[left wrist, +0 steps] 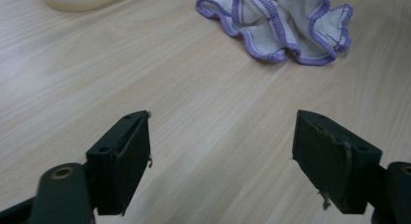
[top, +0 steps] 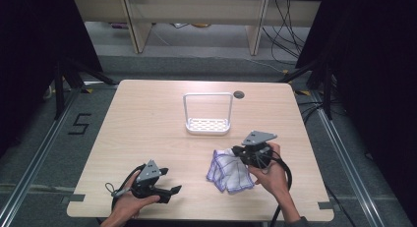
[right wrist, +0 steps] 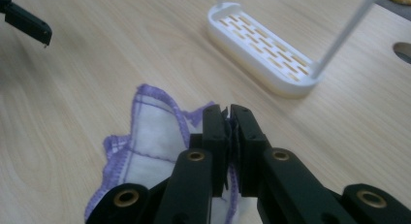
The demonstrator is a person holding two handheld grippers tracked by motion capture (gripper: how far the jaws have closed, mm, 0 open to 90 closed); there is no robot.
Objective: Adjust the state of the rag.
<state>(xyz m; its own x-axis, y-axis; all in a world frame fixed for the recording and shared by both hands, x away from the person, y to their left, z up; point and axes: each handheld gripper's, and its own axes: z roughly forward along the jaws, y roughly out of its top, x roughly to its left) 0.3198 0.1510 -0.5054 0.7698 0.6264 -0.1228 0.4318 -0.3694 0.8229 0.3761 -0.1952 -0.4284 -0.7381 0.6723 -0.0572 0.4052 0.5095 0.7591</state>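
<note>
Right tongs [right wrist: 230, 115] pinch the cloth [right wrist: 155, 132] edge, seen close in their own view.

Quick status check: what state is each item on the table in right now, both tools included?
Cloth: white with purple edging, crumpled, lying on the table, one edge pinched.
Right tool: shut on the cloth.
Left tool: open, nothing between its jaws, apart from the cloth.
White rack: upright, slotted base bare, nothing hung on its frame.
Table: light wood, cable hole at the far edge.
</note>
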